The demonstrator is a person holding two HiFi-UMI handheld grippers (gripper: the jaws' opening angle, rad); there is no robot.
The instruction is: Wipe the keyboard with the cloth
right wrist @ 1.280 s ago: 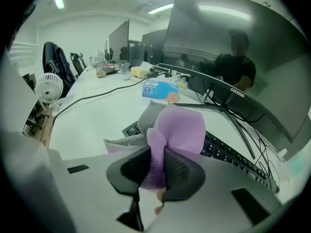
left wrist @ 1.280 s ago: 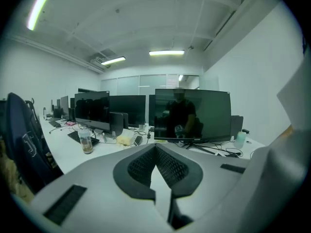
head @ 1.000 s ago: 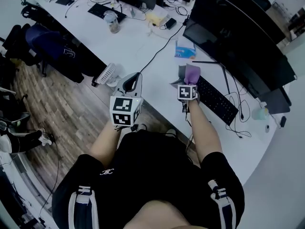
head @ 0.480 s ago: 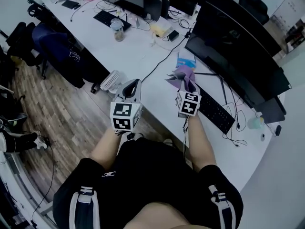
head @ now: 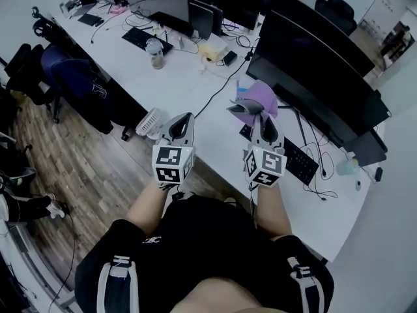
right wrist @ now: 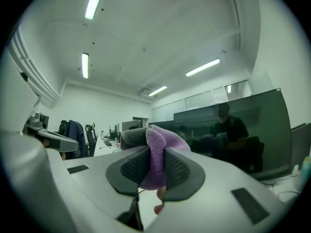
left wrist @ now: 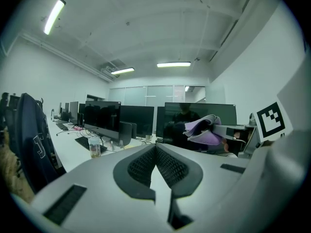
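Note:
My right gripper (head: 258, 113) is shut on a purple and grey cloth (head: 256, 98), raised above the white desk (head: 189, 83); in the right gripper view the cloth (right wrist: 156, 154) is pinched between the black pads. The black keyboard (head: 296, 158) lies on the desk before the big monitor, mostly hidden behind the right gripper. My left gripper (head: 182, 120) is shut and empty, held level to the left of the right one; its pads (left wrist: 167, 166) meet in the left gripper view, where the cloth (left wrist: 203, 130) shows at the right.
A large dark monitor (head: 313, 64) stands behind the keyboard. Cables, a blue tissue pack (head: 242, 85) and a jar (head: 155, 52) lie on the desk. A small white fan (head: 150, 120) sits at the desk edge. Office chairs (head: 68, 70) stand at left.
Both grippers have risen and tilted upward. The right one lifted the cloth off the keyboard's near end and now holds it in the air.

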